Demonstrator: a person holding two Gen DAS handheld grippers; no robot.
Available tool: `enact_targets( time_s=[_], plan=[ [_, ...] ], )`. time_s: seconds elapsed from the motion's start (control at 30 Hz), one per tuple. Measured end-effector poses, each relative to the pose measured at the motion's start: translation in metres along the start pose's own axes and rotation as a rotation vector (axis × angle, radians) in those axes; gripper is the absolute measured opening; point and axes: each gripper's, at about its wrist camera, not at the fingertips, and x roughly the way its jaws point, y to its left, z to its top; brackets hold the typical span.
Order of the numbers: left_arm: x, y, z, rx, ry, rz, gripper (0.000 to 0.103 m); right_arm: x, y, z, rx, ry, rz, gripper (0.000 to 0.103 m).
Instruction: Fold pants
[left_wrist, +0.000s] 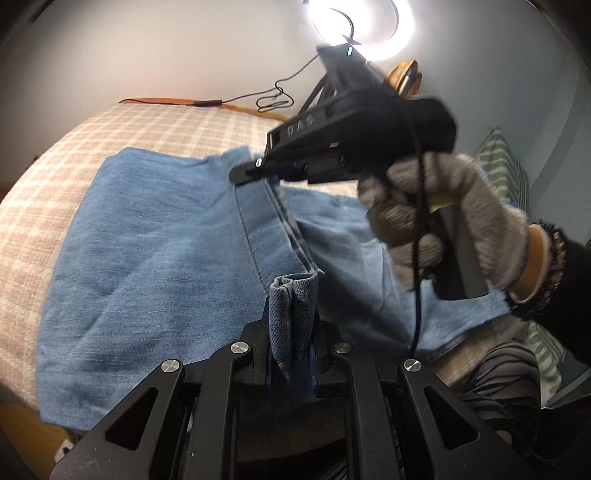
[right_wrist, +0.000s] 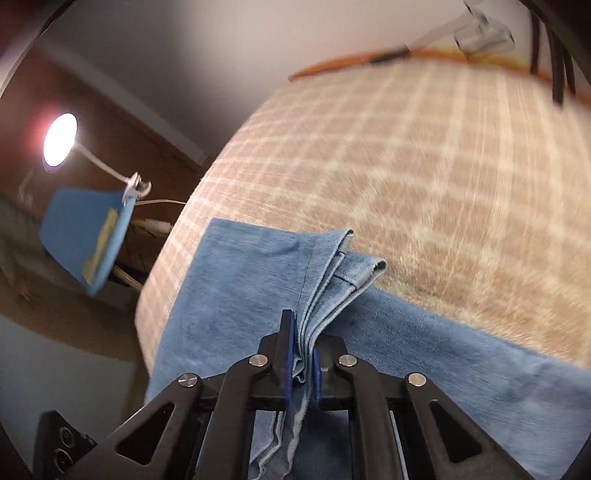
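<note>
The pants (left_wrist: 159, 236), blue denim, lie spread on a checked bedspread (left_wrist: 122, 125), with one doubled edge lifted off the flat layer by both grippers.

The left gripper (left_wrist: 293, 354) has its fingers closed tight on a bunched fold of the fabric; the denim stands up between the pads and sticks out a little past the tips. From there the raised edge runs as a taut ridge up and away to the right gripper (left_wrist: 245, 170), whose tip clamps the far end of the same edge. A hand in a grey furry glove (left_wrist: 443, 221) grips that tool's handle.

In the right wrist view, the right gripper (right_wrist: 299, 365) is narrowed onto several stacked layers of hem, which pass between the blue pads (right_wrist: 286, 354) and hang down below them. Beyond the tips the layers fan out and rest on the flat cloth of the pants (right_wrist: 240, 288). A lit lamp (right_wrist: 59, 142) stands beside the bed.
</note>
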Motion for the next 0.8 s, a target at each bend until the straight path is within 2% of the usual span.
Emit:
enact_targets(
  time_s=[0.13, 0.2, 0.33, 0.57, 0.8],
  plan=[
    [-0.001, -0.015, 0.002, 0.042, 0.003, 0.004, 0.011, -0.016, 0.008, -0.002, -0.058, -0.028, -0.046, 0.005],
    [-0.002, -0.022, 0.003, 0.056, 0.002, -0.017, 0.011, -0.025, 0.006, -0.005, -0.068, -0.047, -0.055, 0.005],
    [-0.003, -0.040, 0.007, 0.080, -0.018, -0.063, 0.011, -0.049, -0.009, -0.017, -0.046, -0.059, -0.085, 0.005],
    [0.001, -0.069, 0.010, 0.146, -0.016, -0.090, 0.011, -0.081, -0.037, -0.030, 0.013, -0.082, -0.129, 0.005],
    [-0.004, -0.066, 0.005, 0.149, -0.011, -0.095, 0.011, -0.094, -0.050, -0.045, 0.047, -0.107, -0.136, 0.005]
  ],
)
